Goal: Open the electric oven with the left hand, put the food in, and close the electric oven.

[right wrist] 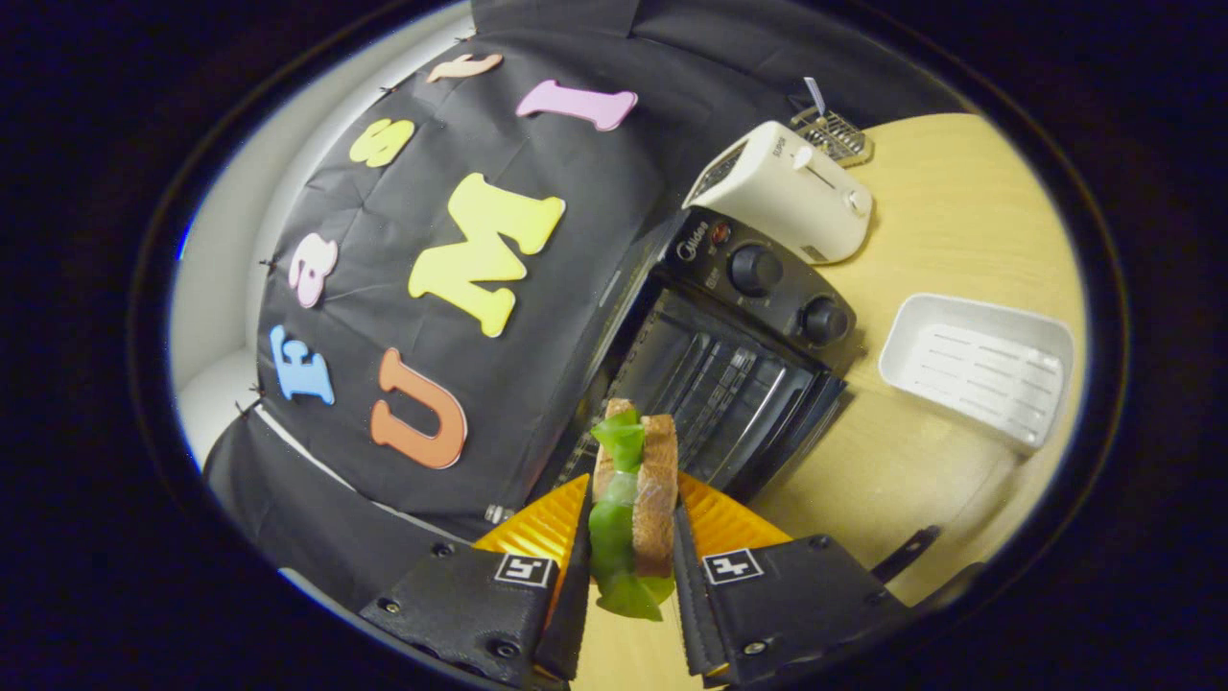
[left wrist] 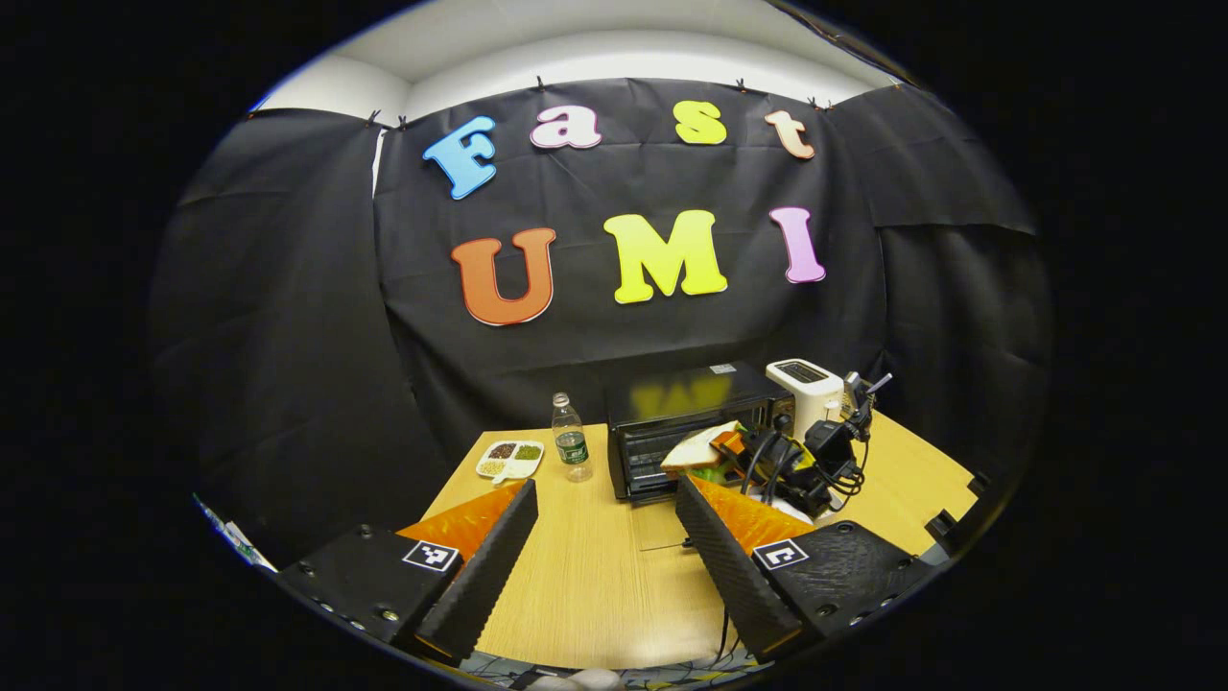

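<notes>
As seen from the left gripper view, near to far:
Left gripper [left wrist: 604,537]: fingers stood wide apart, nothing between them, held above the table.
Table [left wrist: 595,576]: pale wood grain, bare between the fingers.
Right gripper [left wrist: 739,451]: seen farther off to the right, with black cables and a camera mount; it carried the sandwich [left wrist: 698,448] just in front of the oven.
Oven [left wrist: 686,422]: black, on the table behind the sandwich; from this view I cannot tell how far its door was down.
Bottle [left wrist: 570,437]: clear plastic, upright, just left of the oven.
Dish [left wrist: 510,460]: white, divided into compartments with grains or beans, left of the bottle.
Toaster [left wrist: 806,389]: white, right of the oven, touching or nearly so.

As seen from the right gripper view, near to far:
Right gripper [right wrist: 628,566]: fingers clamped on the sandwich from both sides.
Sandwich [right wrist: 657,499]: brown bread with green lettuce [right wrist: 614,528] hanging out of it, held on edge, in front of the oven mouth and not yet inside.
Oven [right wrist: 710,374]: door lowered, wire rack visible inside, two knobs [right wrist: 756,270] on the panel.
Tray [right wrist: 979,369]: white, ribbed, on the table beside the oven.
Toaster [right wrist: 782,192]: white, behind the knob panel.
Wire basket [right wrist: 833,136]: small, beyond the toaster.
</notes>
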A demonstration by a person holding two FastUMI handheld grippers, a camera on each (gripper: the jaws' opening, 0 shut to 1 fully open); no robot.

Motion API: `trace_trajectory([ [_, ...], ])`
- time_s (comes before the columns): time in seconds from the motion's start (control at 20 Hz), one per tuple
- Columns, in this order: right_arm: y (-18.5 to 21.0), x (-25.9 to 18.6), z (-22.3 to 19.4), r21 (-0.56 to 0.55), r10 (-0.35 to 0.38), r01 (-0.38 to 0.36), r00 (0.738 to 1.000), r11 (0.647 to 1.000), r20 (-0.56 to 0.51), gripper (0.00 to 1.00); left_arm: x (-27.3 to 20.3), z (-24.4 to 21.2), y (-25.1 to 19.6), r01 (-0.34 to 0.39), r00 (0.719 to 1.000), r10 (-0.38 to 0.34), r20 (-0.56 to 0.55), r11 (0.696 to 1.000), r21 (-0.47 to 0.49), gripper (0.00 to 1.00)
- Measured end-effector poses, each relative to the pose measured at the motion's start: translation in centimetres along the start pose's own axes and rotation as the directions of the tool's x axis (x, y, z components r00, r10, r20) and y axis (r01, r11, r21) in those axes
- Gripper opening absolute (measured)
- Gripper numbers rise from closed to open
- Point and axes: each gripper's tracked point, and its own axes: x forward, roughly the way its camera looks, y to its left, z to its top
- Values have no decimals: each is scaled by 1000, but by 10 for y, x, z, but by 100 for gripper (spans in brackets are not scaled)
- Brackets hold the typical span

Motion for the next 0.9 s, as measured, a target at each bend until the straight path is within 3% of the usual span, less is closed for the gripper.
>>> trace_trajectory([
  [0.2, -16, 37, -6, 78, -48, 46, 999, 996, 22, 43, 4, -1, 11, -8, 1000, 8, -19, 1000, 7, 95],
  [0.35, -20, 59, -6, 136, -47, 41, 998, 990, 40, 43, 10, -3, 21, -18, 999, 18, -28, 1000, 16, 96],
  [0.65, -23, 87, -2, 115, -57, 50, 996, 992, 67, 43, 17, -9, 26, -14, 999, 14, -44, 1000, 1, 95],
  [0.85, -23, 95, -1, 20, -74, 73, 995, 997, 65, 44, 18, -6, 33, -25, 999, 25, -40, 1000, -2, 96],
  [0.9, -26, 98, -1, 0, -85, 85, 994, 996, 65, 36, 19, -5, 34, -28, 999, 27, -38, 1000, -8, 95],
])
